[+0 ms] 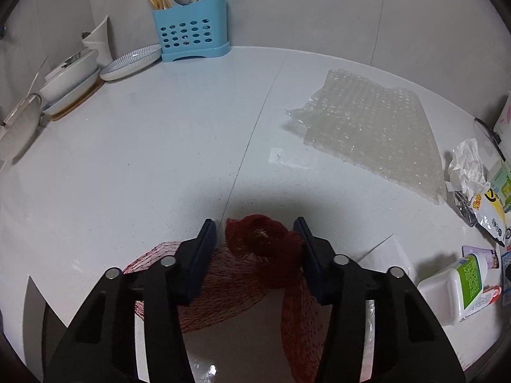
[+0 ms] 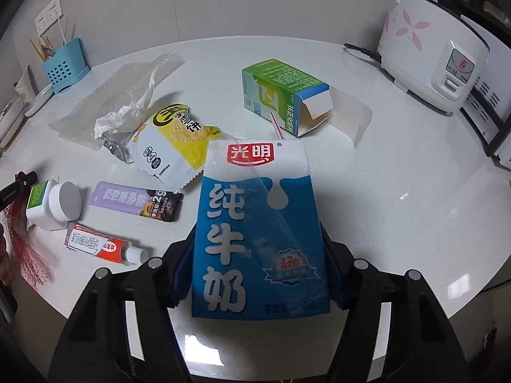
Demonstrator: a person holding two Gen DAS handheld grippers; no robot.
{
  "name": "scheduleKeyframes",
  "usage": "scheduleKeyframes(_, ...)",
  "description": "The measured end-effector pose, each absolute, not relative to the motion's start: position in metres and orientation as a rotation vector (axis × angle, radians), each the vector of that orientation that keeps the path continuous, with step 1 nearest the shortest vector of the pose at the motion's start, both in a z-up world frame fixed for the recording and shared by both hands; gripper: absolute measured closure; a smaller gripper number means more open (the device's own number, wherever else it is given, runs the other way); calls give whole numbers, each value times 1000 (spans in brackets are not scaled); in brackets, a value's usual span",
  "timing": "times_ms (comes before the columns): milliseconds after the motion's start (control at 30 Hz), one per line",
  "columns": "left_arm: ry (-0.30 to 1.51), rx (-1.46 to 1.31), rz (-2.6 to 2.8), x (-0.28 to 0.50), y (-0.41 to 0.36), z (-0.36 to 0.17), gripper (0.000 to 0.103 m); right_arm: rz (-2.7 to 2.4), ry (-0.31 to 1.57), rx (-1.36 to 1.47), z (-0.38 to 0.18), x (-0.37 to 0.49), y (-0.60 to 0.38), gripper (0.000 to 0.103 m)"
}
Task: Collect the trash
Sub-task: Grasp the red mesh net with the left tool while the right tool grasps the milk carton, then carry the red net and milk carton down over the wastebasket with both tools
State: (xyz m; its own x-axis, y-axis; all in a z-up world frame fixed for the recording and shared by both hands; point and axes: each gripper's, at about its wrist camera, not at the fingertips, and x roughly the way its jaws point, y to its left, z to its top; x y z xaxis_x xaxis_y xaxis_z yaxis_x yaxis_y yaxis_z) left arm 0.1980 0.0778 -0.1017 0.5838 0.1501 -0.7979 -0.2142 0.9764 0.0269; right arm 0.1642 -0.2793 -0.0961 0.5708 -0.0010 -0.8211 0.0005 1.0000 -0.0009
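Note:
A red mesh net bag (image 1: 265, 242) lies bunched on the white counter (image 1: 159, 159). My left gripper (image 1: 254, 222) straddles its knotted end. The right pad touches the mesh, a small gap shows at the left fingertip, and the jaws stand open. In the right wrist view a blue and white milk carton (image 2: 258, 223) sits between the fingers of my right gripper (image 2: 257, 233). Both blue pads lie against its sides, so that gripper is shut on it. The carton hides the fingertips. The net (image 2: 28, 255) also shows at that view's left edge.
Spread over the counter are bubble wrap (image 2: 105, 95), crumpled tissue (image 2: 127, 115), a yellow snack wrapper (image 2: 172, 146), a purple wrapper (image 2: 134, 202), a toothpaste tube (image 2: 99, 244), a white bottle (image 2: 52, 206) and an open green box (image 2: 284, 95). A rice cooker (image 2: 431, 54), blue cutlery holder (image 1: 191, 32) and dishes (image 1: 73, 76) line the wall.

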Motion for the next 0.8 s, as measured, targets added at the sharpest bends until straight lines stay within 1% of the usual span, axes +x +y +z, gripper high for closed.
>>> scheduleKeyframes(33, 925, -70, 207, 198, 76, -101, 68, -3, 963, -2, -96, 164, -279, 41)
scheduleKeyframes(67, 927, -65, 203, 197, 75, -101, 73, -4, 962, -5, -96, 163, -279, 41)
scheduleKeyframes(133, 929, -62, 198, 196, 73, -100, 79, -6, 963, -5, -96, 163, -279, 42)
scheduleKeyframes(200, 931, -60, 195, 194, 72, -100, 83, -8, 964, -4, -96, 162, -278, 42)
scheduleKeyframes(267, 930, -66, 190, 193, 72, -100, 84, -7, 960, -3, -95, 161, -278, 42)
scheduleKeyframes(467, 908, -73, 191, 182, 73, -93, 84, -12, 943, 5, -91, 156, -280, 42)
scheduleKeyframes(800, 861, -77, 174, 152, 67, -66, 84, -10, 908, 14, -73, 134, -280, 42)
